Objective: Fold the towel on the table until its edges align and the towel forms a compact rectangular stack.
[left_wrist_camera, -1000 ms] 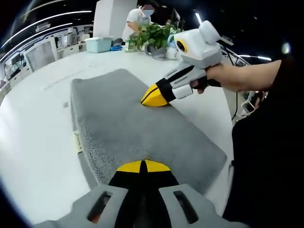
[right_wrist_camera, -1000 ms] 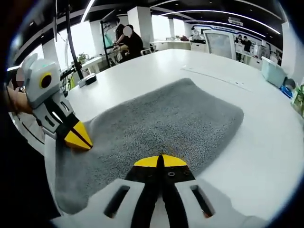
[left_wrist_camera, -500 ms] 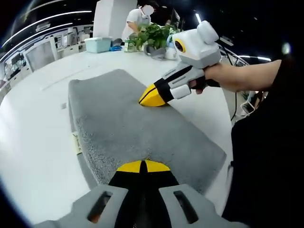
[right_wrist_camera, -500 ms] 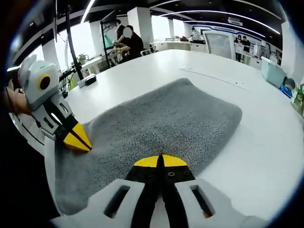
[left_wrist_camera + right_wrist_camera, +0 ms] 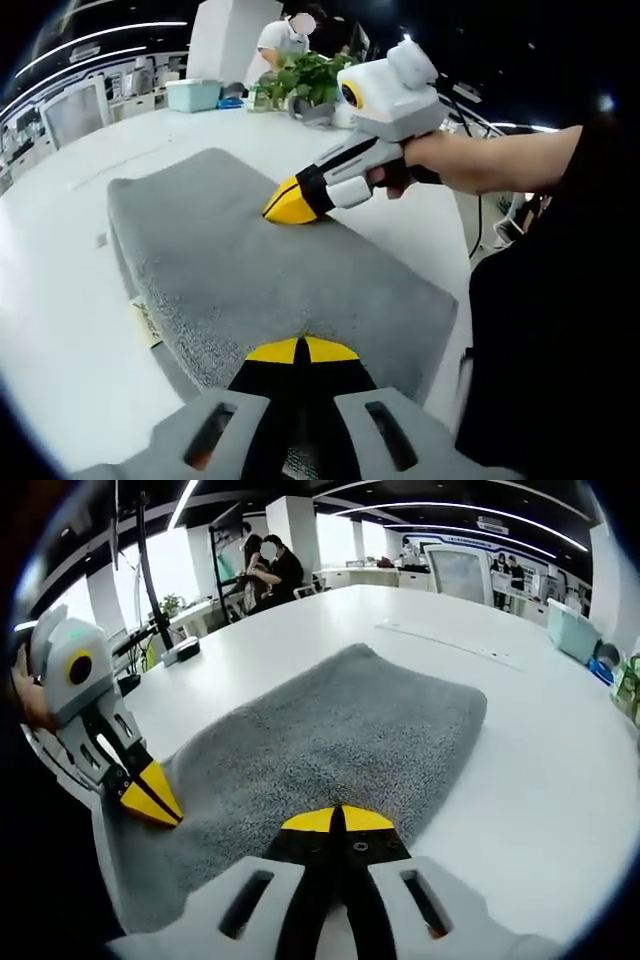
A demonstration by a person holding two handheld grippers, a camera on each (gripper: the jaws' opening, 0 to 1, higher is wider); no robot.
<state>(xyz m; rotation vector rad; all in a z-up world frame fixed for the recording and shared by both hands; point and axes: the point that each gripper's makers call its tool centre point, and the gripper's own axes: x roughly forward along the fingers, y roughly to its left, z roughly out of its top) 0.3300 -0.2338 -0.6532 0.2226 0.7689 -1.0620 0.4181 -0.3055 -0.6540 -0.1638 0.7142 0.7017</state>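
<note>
Meanwhile both grippers (image 5: 300, 350) (image 5: 338, 821) pinch the towel (image 5: 250, 260); plants (image 5: 310, 75) sit beyond.

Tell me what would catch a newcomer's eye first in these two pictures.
A big grey towel folded on the white table dominates both views. Two yellow-tipped grippers pinch its near edge: the right gripper comes in from the right in the left gripper view, and the left gripper sits at the towel's left corner in the right gripper view.

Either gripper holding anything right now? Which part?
Both jaws are shut on the towel: left gripper and right gripper each pinch its near long edge, one toward each end.
</note>
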